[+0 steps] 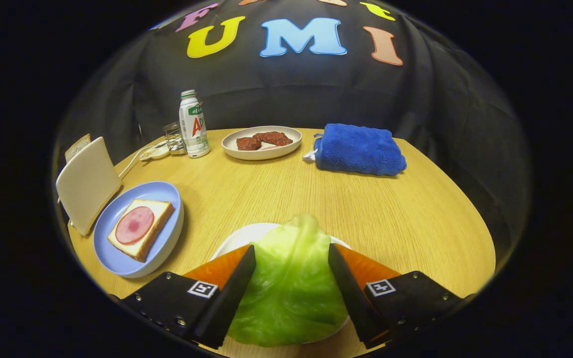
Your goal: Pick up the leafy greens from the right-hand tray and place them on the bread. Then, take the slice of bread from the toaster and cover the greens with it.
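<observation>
A round wooden table [291, 194] stands before a black cloth wall. The gripper [291, 256] hangs over a white tray [237, 238], its fingers spread wide, one at each side of the greens [289, 278] lying there; whether they press on the leaf I cannot tell. Beyond and to the left, the bread [142, 228], topped with a ham slice, lies on a blue plate [117, 258], just beside the toaster [87, 181]. Farther back stand a bottle [193, 124], a plate of meat [261, 142] and a blue towel [358, 149].
</observation>
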Available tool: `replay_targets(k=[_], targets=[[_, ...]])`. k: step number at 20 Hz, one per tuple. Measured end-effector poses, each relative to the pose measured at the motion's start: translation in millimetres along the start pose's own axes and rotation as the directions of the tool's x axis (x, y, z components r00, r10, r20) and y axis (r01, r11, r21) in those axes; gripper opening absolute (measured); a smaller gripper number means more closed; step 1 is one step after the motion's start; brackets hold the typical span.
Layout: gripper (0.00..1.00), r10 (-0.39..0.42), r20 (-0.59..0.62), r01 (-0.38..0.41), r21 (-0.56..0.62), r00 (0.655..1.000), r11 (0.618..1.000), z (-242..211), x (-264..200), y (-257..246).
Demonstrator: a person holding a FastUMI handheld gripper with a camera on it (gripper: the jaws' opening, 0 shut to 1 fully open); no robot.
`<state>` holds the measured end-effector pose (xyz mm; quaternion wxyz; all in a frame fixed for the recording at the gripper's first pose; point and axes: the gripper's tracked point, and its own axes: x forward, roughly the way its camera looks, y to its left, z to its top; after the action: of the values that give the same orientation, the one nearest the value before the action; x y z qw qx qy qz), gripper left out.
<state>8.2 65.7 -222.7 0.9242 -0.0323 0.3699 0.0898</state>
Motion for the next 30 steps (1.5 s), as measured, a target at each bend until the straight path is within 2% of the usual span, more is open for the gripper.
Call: replay_targets(k=[1, 2, 6, 8, 11, 12, 16, 23, 30], targets=[[0.8, 0.0, 0.005, 0.0, -0.012, 1.0, 1.0, 0.7, -2.0, -0.8], [0.74, 0.002, -0.003, -0.002, -0.019, 1.0, 1.0, -0.1, -2.6, -1.6], [0.75, 0.017, 0.002, -0.017, 0.011, 1.0, 1.0, 3.4, -1.0, -1.2], [0.14, 0.008, -0.014, -0.007, 0.029, 1.0, 1.0, 1.1, 1.4, 0.4], [0.14, -0.003, 0.005, 0.003, 0.043, 1.0, 0.999, 1.0, 3.2, 1.9], [0.0, 0.001, 0.01, -0.002, 0.04, 1.0, 0.999, 3.4, -2.5, 2.4], [0.0, 0.012, 0.025, -0.014, 0.077, 1.0, 0.997, 9.7, -7.9, 2.8], [0.0, 0.047, 0.132, -0.06, 0.102, 0.99, 0.993, 56.6, -39.3, 25.7], [0.0, 0.224, 0.205, -0.238, 0.048, 0.953, 0.97, 93.0, -65.4, 122.4]])
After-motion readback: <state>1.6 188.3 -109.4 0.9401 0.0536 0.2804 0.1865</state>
